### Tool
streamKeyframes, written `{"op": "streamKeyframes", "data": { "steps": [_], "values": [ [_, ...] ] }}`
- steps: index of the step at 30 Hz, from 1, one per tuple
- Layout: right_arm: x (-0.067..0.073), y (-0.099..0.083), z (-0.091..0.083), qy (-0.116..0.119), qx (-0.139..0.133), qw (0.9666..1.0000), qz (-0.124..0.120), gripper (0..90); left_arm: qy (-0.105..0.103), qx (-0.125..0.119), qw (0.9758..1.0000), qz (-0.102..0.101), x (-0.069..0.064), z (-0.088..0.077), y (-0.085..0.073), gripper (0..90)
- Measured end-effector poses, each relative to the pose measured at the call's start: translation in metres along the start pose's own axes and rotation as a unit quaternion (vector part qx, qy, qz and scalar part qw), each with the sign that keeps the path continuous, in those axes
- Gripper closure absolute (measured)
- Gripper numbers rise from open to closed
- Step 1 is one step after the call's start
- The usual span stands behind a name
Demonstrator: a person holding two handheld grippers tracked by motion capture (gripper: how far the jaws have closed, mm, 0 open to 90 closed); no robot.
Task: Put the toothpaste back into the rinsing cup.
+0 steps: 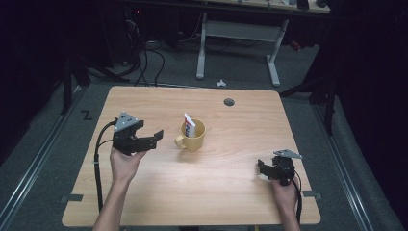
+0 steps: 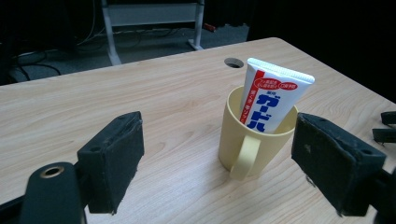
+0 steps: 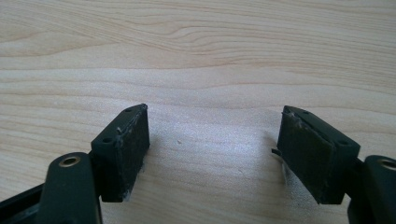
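A yellow mug (image 1: 193, 137) stands near the middle of the wooden table (image 1: 231, 183), its handle toward the front left. A white and red toothpaste tube (image 1: 189, 124) stands upright inside it. My left gripper (image 1: 155, 138) hovers just left of the mug, open and empty. In the left gripper view the mug (image 2: 254, 140) and tube (image 2: 272, 95) sit ahead, between the lines of the open left gripper (image 2: 224, 163). My right gripper (image 1: 261, 169) rests low near the front right of the table, open. In its own view the right gripper (image 3: 215, 154) has bare wood between the pads.
A round cable hole (image 1: 229, 102) sits near the table's far edge, behind the mug. Beyond the table stands a white desk frame (image 1: 238, 32) among floor cables. Black cables trail from both grippers. The right gripper's jaws (image 2: 385, 126) peek in at the left gripper view's right edge.
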State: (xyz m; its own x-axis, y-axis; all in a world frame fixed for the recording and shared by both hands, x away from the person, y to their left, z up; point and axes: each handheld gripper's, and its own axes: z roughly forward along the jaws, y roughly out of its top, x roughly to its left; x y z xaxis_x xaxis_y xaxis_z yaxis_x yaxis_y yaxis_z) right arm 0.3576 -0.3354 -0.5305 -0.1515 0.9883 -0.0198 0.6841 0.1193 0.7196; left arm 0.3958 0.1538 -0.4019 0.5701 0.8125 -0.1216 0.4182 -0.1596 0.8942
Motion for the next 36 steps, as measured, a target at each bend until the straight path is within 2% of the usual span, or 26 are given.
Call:
{"op": "streamKeyframes", "data": {
  "steps": [16,20,23,36],
  "values": [
    [0.0,0.0,0.0,0.0,0.0,1.0,0.0,25.4,0.014,-0.008,0.9997,-0.016,0.01,-0.016,-0.016,18.4],
    [0.0,0.0,0.0,0.0,0.0,1.0,0.0,25.4,0.014,-0.008,0.9997,-0.02,0.012,-0.018,-0.019,18.5],
    [0.0,0.0,0.0,0.0,0.0,1.0,0.0,25.4,0.005,-0.01,0.9995,-0.029,0.014,-0.02,-0.021,18.6],
    [0.0,0.0,0.0,-0.001,0.0,1.0,0.001,25.4,0.011,-0.002,0.9994,-0.032,0.018,-0.025,-0.033,19.2]
  ]
}}
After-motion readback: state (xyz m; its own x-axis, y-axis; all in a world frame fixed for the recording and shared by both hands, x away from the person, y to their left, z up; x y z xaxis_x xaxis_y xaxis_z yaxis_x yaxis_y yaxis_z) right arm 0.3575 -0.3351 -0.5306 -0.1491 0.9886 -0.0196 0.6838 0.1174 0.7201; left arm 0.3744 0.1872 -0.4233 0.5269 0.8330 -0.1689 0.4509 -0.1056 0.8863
